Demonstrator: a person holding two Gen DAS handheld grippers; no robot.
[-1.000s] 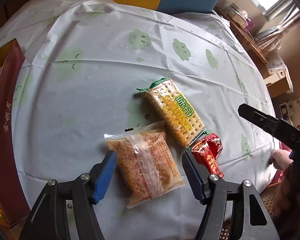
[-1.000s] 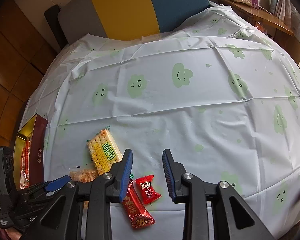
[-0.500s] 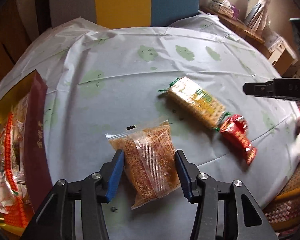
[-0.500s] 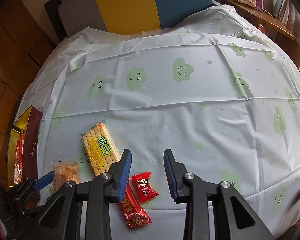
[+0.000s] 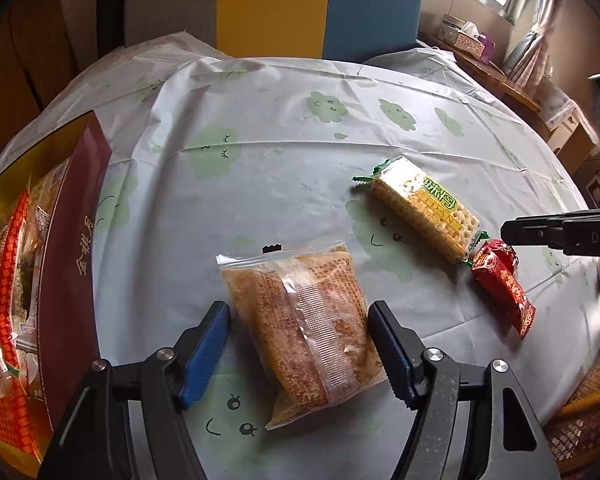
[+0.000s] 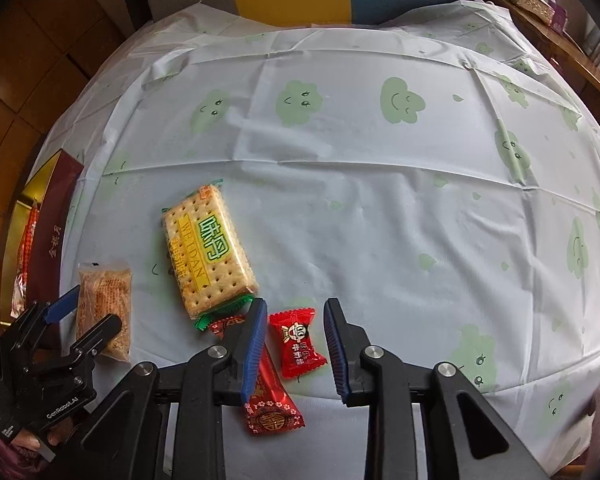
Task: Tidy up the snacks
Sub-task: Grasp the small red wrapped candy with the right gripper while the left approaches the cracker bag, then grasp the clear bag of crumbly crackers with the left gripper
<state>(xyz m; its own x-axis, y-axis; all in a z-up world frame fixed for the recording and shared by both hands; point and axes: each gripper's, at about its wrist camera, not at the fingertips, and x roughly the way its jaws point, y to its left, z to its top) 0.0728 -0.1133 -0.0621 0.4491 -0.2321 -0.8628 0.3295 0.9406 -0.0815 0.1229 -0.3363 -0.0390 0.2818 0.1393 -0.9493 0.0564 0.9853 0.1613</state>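
A clear bag of orange crumbly snack (image 5: 304,320) lies on the table between the open fingers of my left gripper (image 5: 300,340); the pads stand apart from its sides. It also shows in the right wrist view (image 6: 106,304). A yellow cracker pack (image 5: 424,208) (image 6: 208,248) lies beyond it. A long red packet (image 5: 504,288) (image 6: 272,400) lies by the near edge. My right gripper (image 6: 296,340) is open around a small red candy (image 6: 298,342), not touching it.
A maroon and gold box (image 5: 60,264) holding several snacks stands at the table's left edge, also in the right wrist view (image 6: 56,240). The white cloth with green clouds (image 6: 380,200) covers the round table. A yellow and blue chair back (image 5: 320,8) stands behind.
My left gripper closed partway on the orange bag half a second ago and has now opened wide again. My right gripper has moved forward so the small red candy sits between its fingers.
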